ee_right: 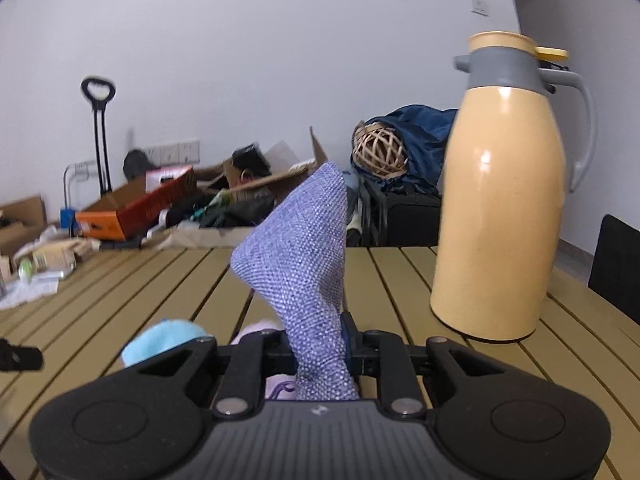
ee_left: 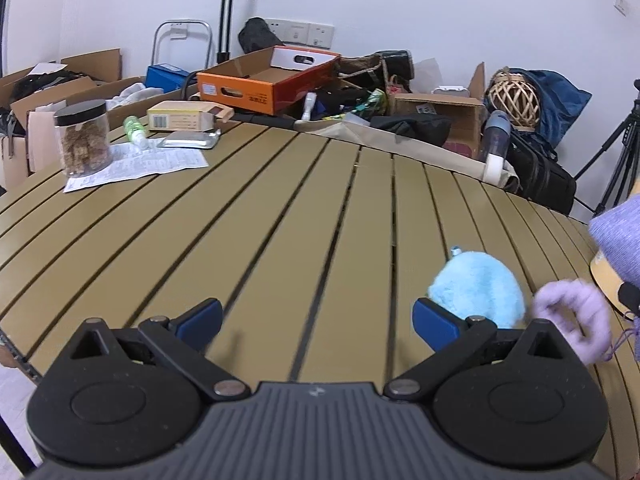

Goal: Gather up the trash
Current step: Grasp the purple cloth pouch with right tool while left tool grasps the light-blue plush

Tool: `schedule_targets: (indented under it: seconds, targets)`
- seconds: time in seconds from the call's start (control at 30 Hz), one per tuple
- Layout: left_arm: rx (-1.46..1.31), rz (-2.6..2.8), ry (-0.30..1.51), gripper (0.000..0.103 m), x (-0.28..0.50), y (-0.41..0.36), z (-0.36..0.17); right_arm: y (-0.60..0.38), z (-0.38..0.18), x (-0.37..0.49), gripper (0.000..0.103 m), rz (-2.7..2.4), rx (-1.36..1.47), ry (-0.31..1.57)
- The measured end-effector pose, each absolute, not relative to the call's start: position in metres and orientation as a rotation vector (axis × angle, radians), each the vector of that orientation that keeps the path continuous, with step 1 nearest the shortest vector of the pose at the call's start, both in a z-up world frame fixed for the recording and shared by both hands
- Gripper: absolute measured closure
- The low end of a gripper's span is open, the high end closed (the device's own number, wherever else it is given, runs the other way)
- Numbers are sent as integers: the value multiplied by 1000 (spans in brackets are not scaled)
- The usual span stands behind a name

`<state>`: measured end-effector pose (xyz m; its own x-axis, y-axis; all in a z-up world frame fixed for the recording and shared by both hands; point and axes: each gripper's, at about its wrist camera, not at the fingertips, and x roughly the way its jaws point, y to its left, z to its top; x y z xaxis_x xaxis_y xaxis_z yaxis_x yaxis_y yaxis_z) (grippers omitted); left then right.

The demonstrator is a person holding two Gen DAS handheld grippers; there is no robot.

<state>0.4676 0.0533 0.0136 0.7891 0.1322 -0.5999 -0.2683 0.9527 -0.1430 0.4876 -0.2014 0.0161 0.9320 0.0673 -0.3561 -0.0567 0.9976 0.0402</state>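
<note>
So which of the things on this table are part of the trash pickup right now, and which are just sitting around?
In play:
- purple woven pouch, clamped in the right gripper
- blue fluffy ball
- lilac fluffy piece
- left gripper, open and empty

Just lying about:
- yellow thermos jug
- snack jar
- printed sheet
- foil packet

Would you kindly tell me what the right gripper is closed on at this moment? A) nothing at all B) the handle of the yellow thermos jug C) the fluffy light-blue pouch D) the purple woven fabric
D: in the right wrist view the right gripper is shut on the purple woven fabric, which rises from between its pads.
</note>
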Motion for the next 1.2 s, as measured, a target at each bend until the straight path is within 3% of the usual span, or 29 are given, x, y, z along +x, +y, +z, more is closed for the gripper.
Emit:
schedule_targets:
  seconds: [0.6,1.2]
  targets:
    - [-160,97,641,0,526,-33,-2,-287,7,468,85,-33,106,355]
    - [-126,99,700,0,566,-64,-20,-334,-7,460,85,-86,131,376]
